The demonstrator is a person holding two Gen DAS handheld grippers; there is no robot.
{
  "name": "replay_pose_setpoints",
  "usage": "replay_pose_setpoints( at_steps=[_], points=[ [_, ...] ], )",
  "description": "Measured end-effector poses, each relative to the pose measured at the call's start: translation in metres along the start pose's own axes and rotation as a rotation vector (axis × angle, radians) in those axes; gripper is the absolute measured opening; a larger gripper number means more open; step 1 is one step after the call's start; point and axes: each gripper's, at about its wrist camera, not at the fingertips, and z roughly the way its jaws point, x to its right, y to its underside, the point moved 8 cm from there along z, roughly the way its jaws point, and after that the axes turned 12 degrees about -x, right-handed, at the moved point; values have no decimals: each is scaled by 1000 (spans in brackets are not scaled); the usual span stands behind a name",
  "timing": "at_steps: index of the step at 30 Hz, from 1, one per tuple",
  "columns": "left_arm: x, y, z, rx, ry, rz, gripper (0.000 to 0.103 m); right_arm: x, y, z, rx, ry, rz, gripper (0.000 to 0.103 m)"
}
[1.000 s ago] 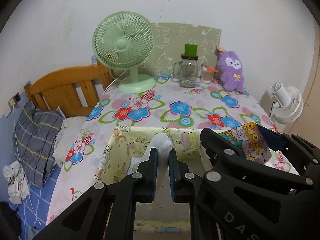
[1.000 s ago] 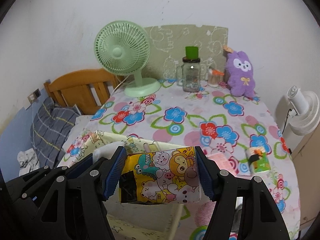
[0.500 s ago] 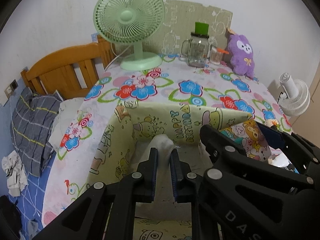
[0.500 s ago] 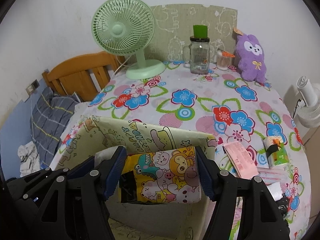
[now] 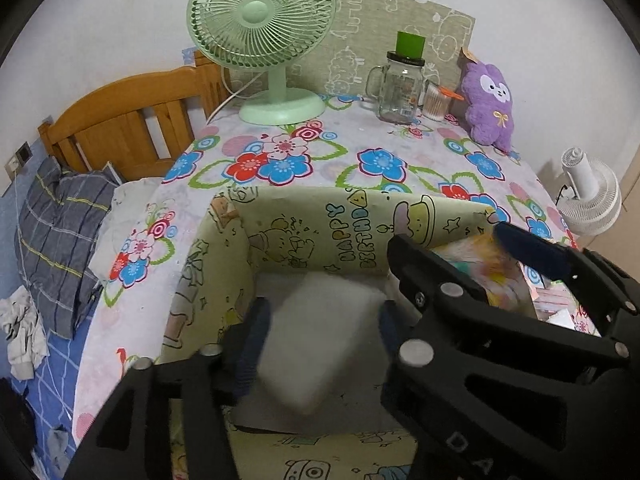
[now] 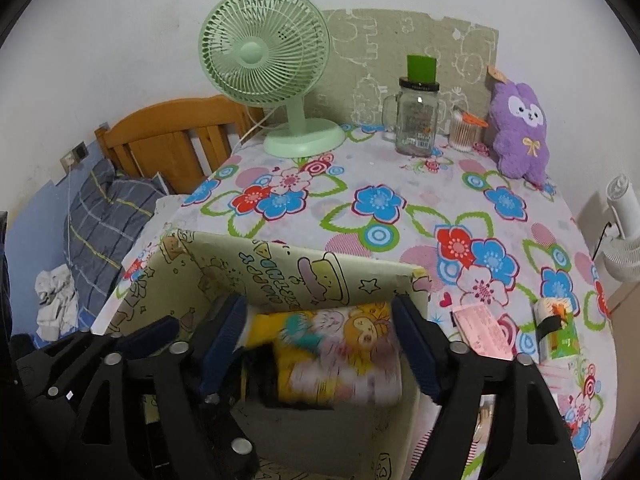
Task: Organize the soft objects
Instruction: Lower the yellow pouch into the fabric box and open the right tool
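Two grippers hang over a yellow cartoon-printed storage box [image 5: 304, 236] at the near edge of the worktop [image 6: 400, 168], which wears a floral cloth; the box's inner far wall reads "HAPPY BIRTHDA", the last letters hidden; the left gripper [image 5: 320, 336] shows jaws spread wide, with a blurred white soft pad [image 5: 316, 340] between them inside the box, and contact cannot be told; part of the lettering "DA" shows on the right gripper's black body in the left view; the right gripper [image 6: 320, 344] has its jaws spread on either side of a cartoon-animal pouch [image 6: 340, 356], blurred, low in the box's right part, and grip cannot be told; open cloth lies between the box and the green desk fan [image 6: 266, 64], glass mug jar [image 6: 416, 124] and purple plush [image 6: 520, 132] along the far edge; a pink packet [image 6: 482, 332] lies right of the box.
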Motion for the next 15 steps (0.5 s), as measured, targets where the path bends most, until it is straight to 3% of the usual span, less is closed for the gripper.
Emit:
replay_pose_setpoints(
  at_steps=[5,15],
  points=[
    [2,0,-10,15,-3,9,73,-1,-1,-12,29,-1,-8,90],
    [11,3,-40,85,-31,28,88,2,3,-44,63,12,-10,90]
  ],
)
